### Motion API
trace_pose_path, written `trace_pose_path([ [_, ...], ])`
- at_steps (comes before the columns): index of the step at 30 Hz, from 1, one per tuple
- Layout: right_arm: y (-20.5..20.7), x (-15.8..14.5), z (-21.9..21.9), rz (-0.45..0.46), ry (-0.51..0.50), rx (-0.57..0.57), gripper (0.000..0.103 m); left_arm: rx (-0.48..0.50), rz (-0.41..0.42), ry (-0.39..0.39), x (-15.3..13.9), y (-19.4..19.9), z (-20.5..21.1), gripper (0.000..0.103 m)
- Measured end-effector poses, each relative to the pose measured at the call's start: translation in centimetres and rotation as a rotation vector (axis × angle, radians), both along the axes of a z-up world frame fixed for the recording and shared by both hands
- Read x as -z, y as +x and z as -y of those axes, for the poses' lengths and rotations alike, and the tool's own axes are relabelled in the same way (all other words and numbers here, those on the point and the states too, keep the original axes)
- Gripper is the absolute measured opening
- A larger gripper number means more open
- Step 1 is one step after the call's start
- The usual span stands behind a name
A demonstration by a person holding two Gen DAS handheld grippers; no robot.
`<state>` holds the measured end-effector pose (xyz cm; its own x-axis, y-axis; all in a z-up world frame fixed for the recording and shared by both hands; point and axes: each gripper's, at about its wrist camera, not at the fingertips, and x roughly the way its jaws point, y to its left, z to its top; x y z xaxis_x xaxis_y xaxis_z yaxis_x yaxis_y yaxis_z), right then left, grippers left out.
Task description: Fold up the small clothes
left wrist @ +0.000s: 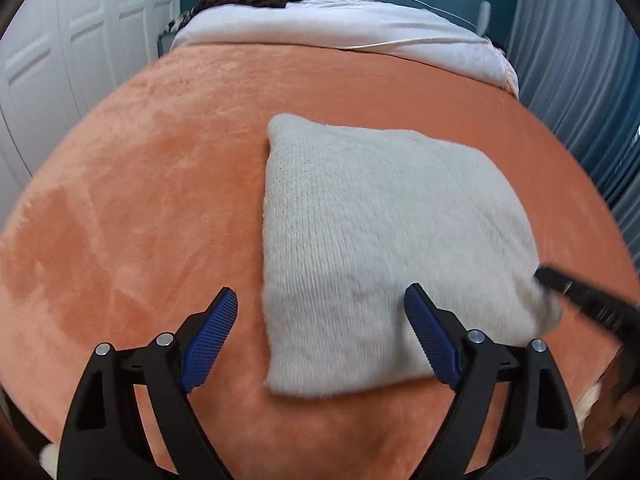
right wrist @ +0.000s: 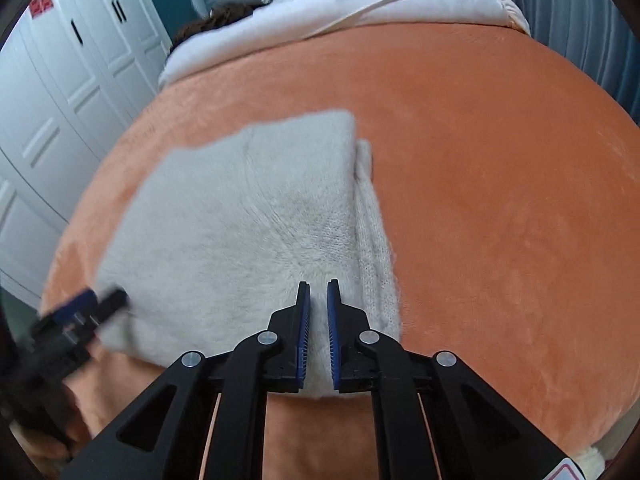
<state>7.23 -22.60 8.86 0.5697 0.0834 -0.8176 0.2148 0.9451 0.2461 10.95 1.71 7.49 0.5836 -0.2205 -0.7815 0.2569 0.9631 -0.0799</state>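
One folded cream knit garment (left wrist: 384,248) lay on the orange plush blanket (left wrist: 140,200); judged soft, light and limp, best pinched at a near corner or folded edge. Left wrist view: left gripper (left wrist: 320,336) stood wide apart, empty, astride the near-left edge; white duvet (left wrist: 340,24) and white wardrobe doors (left wrist: 80,40) lay well beyond, nothing obstructing. Right wrist view: right gripper (right wrist: 319,320) was nearly closed over the garment's near edge, apparently holding nothing.
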Motion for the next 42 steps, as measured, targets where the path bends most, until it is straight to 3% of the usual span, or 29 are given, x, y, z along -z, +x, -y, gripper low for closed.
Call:
trace_pose_path([
  [4, -3.0, -1.4, 0.0, 0.040, 0.010, 0.004, 0.007, 0.012, 0.035, 0.063, -0.3, -3.4, -0.1, 0.083],
  [8, -6.5, 0.6, -0.1, -0.003, 0.008, 0.044, 0.007, 0.001, 0.028, 0.081, 0.8, -5.9, -0.4, 0.083],
  [10, -7.9, 1.8, -0.6, -0.022, -0.007, 0.055, 0.014, -0.011, 0.013, 0.084, 1.8, -6.7, -0.5, 0.083],
  [14, -9.9, 3.8, -2.2, -0.021, -0.040, 0.033, 0.019, -0.042, -0.018, 0.046, 3.6, -8.0, -0.9, 0.083],
  [18, -11.2, 5.4, -3.0, -0.007, -0.033, 0.039, 0.031, -0.071, -0.051, 0.003, 4.9, -8.9, -1.4, 0.083],
  [42, -11.4, 8.5, -7.6, 0.091, -0.216, 0.024, 0.073, -0.029, 0.065, 0.083, 7.3, -10.5, 0.3, 0.098],
])
